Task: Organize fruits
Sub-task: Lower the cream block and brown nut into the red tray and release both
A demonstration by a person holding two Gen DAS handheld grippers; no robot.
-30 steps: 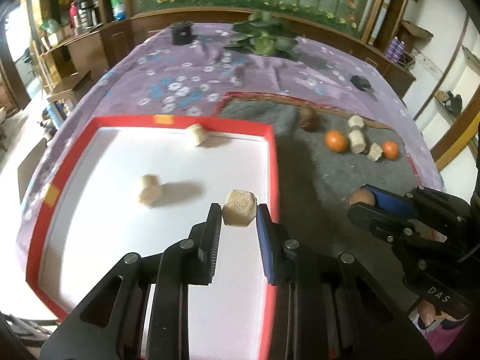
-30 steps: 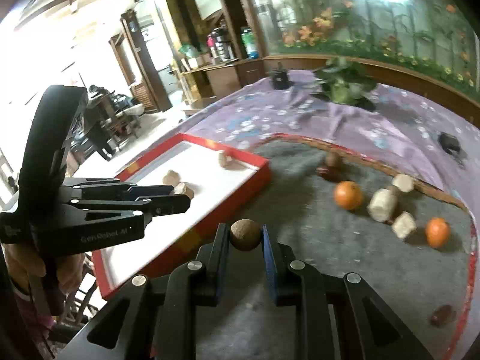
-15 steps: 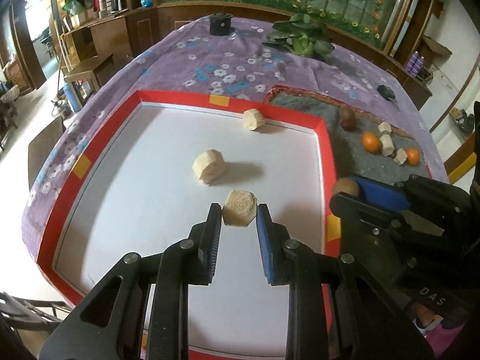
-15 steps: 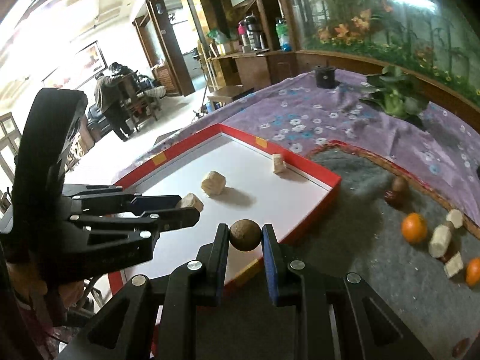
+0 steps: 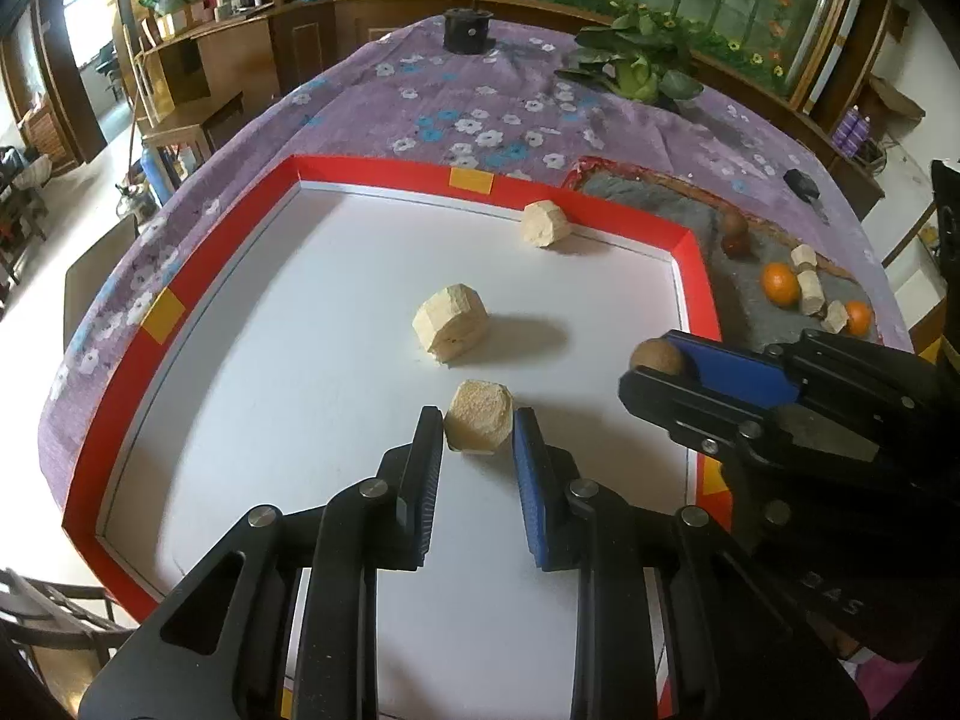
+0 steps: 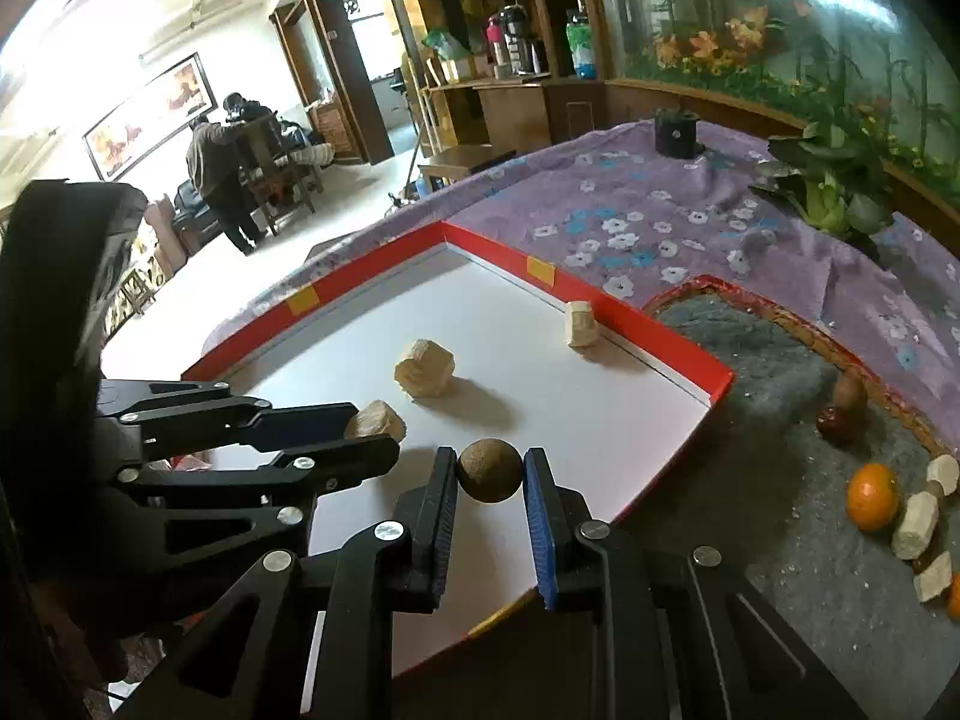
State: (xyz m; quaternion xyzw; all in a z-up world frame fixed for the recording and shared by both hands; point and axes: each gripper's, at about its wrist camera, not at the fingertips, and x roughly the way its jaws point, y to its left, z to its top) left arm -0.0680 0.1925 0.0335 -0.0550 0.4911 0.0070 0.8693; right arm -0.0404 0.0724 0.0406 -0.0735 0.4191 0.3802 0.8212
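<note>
A purple flowered cloth [image 5: 456, 108] is spread over the table, with a leafy plant [image 5: 636, 69] and a black cup [image 5: 467, 30] seen at its far side. The path into the tray is crowded: the right gripper [image 5: 645, 369] is held just beside the left gripper [image 5: 478, 429], both above the near part of the tray.

The red-rimmed white tray [image 5: 210, 264] is seen to hold two pale cut chunks: one [image 5: 450, 324] near the middle, another [image 5: 545, 225] against the far rim. A third pale chunk [image 5: 480, 417] is pinched between the left jaws over the white floor. A round brown fruit [image 6: 489, 471] is clamped between the right jaws above the tray's near edge.

On the grey mat [image 6: 780, 360] two oranges [image 5: 780, 284], several pale pieces [image 6: 915, 525] and two dark fruits [image 6: 840, 414] are left lying. The mat's right part is cut off in the right wrist view, and the dark fruits cannot be identified.
</note>
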